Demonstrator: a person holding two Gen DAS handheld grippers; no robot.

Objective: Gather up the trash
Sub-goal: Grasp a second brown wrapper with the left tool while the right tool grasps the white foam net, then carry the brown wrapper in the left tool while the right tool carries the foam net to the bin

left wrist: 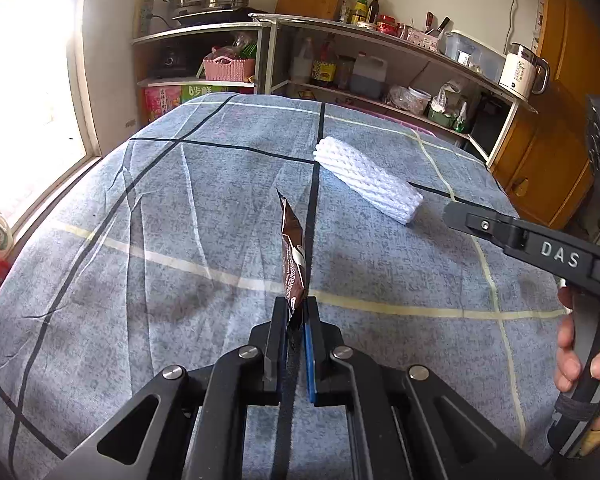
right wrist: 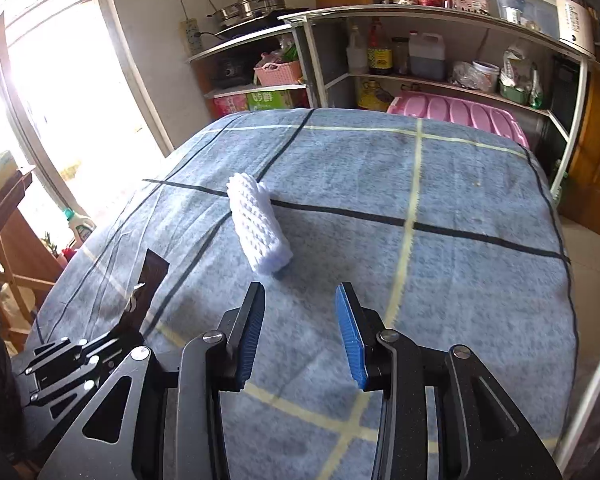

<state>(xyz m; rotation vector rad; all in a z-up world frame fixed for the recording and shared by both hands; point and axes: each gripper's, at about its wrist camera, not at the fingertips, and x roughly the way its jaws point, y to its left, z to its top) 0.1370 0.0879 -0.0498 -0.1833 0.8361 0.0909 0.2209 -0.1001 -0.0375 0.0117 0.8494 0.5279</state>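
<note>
A brown wrapper is pinched upright between the clenched jaws of the left gripper, lifted off the blue checked tablecloth. The right gripper is held with its jaws spread and nothing between them; the white foam net sleeve lies on the cloth just beyond, at about eleven o'clock from its tips. In the left view the sleeve is seen at one o'clock, well apart from the wrapper. Two pieces of trash are counted: one wrapper, already picked up, and one sleeve, judged still to be collected. No bin is visible, so the task is judged roughly half done.
</note>
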